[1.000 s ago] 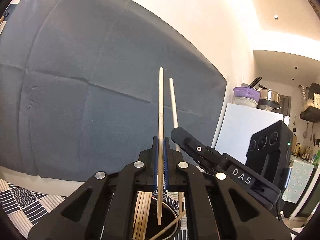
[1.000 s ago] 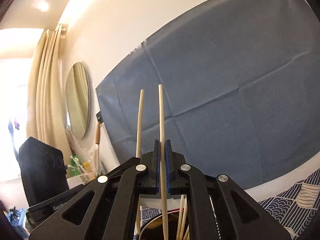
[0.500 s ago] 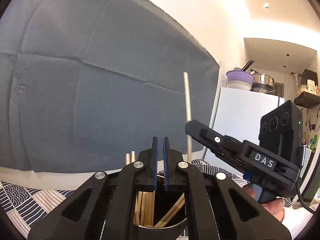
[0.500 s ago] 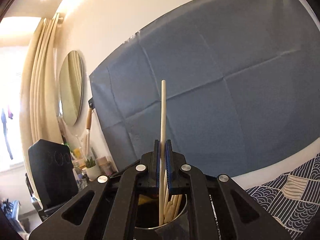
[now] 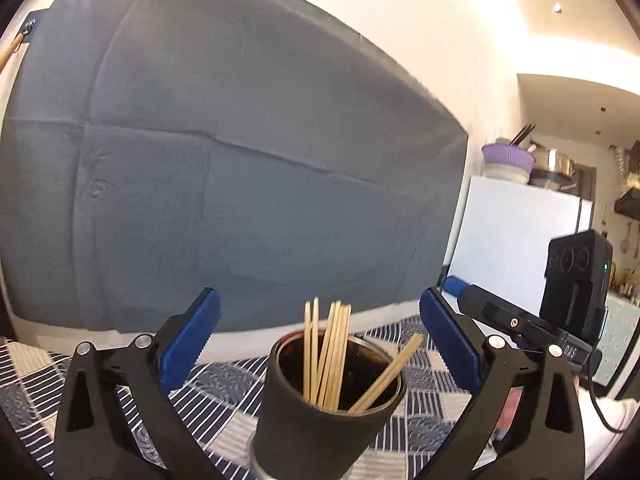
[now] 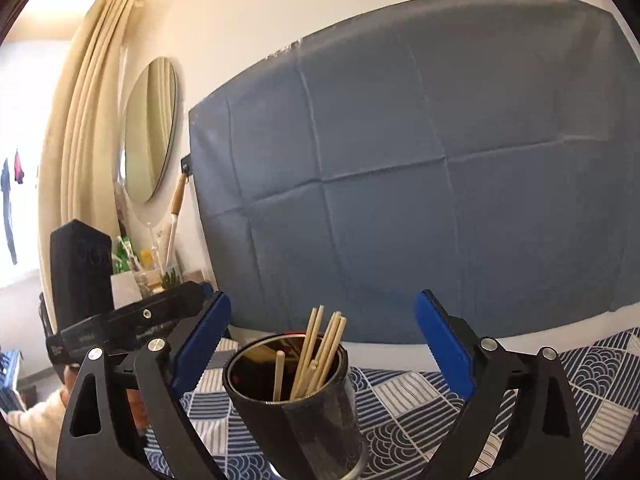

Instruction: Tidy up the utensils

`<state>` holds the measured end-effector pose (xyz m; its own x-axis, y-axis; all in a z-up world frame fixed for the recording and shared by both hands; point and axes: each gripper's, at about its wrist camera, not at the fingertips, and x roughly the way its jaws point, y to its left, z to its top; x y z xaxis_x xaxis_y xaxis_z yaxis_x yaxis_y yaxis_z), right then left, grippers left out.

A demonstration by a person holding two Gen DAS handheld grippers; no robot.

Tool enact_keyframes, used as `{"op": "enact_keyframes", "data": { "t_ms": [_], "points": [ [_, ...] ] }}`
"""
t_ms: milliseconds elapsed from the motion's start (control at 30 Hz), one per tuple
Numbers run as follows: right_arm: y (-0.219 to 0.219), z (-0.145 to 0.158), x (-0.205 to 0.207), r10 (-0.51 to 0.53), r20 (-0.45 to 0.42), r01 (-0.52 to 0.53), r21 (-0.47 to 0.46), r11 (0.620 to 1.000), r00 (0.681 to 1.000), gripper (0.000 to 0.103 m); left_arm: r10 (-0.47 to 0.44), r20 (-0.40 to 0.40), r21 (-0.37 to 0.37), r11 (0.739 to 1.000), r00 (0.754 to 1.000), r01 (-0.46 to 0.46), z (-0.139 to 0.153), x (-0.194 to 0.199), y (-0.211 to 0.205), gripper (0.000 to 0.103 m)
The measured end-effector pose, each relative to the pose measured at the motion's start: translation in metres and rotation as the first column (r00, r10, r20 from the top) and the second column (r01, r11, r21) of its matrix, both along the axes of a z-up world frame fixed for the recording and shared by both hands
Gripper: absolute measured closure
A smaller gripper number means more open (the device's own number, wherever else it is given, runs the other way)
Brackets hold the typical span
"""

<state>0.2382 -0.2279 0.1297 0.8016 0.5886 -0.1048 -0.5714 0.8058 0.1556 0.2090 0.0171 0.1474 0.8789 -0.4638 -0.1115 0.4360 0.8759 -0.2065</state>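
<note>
Between the pads, left gripper (image 5: 320, 344): jaws just sprang apart, spread wide, nothing clamped; blue pads (image 5: 188, 340) stand clear on either side of the cup
right gripper (image 6: 322, 344): jaws likewise just sprang apart, released, nothing pressed; blue pads (image 6: 444, 340) well off the cup's sides
right gripper seen from left wrist: black body (image 5: 520, 320) at right edge, just beyond the left gripper's right finger
left gripper seen from right wrist: black body (image 6: 132, 316) at left, just behind the right gripper's left finger
cup (image 5: 320, 420): dark cylinder with shiny inner rim, upright, sits near, centred between both sets of fingers, not touched by them
chopsticks (image 5: 326, 352): pale wooden sticks, all standing in the cup; most bunched upright at the middle, one leaning right onto the rim
chopsticks in right wrist view (image 6: 316, 352): bunch leans right, one shorter-looking stick stands apart at left inside the cup
tablecloth (image 6: 520, 384): navy and white patchwork of stripes and wave patterns, under the cup
backdrop (image 5: 240, 180): grey-blue creased cloth on the far wall
mirror (image 6: 150, 128): oval, far left on the wall, beside cream curtain (image 6: 80, 120)
fridge (image 5: 516, 232): white, far right, purple bowl (image 5: 508, 156) and pots on top
person: pale sleeve (image 6: 36, 412) at lower left behind the left gripper
</note>
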Motion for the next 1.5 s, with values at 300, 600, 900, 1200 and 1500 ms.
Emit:
{"op": "enact_keyframes", "data": {
  "t_ms": [300,600,900,1200,1500],
  "points": [
    [0.003,-0.049,-0.023,-0.101,-0.201,0.044,-0.27,0.962,0.974,0.008,0.219,-0.128,0.225,0.956,0.967,-0.187,-0.026,-0.031,-0.001,0.006],
    [0.003,-0.093,-0.071,-0.201,-0.324,0.078,-0.355,0.932,0.925,0.008,0.152,-0.232,0.335,0.94,0.961,-0.068,-0.083,-0.066,-0.011,0.006],
    [0.008,-0.111,-0.12,-0.331,-0.268,0.216,-0.381,0.899,0.905,0.008,0.118,-0.257,0.31,0.95,0.959,-0.034,-0.094,-0.124,-0.021,0.006],
    [0.01,-0.114,-0.139,-0.318,-0.241,0.216,-0.368,0.904,0.917,0.008,0.176,-0.262,0.318,0.944,0.949,-0.087,-0.11,-0.141,-0.028,0.006],
    [0.017,-0.113,-0.144,-0.28,-0.22,0.184,-0.376,0.908,0.934,0.008,0.173,-0.294,0.248,0.964,0.94,-0.099,-0.113,-0.139,-0.018,0.006]
  ]
}}
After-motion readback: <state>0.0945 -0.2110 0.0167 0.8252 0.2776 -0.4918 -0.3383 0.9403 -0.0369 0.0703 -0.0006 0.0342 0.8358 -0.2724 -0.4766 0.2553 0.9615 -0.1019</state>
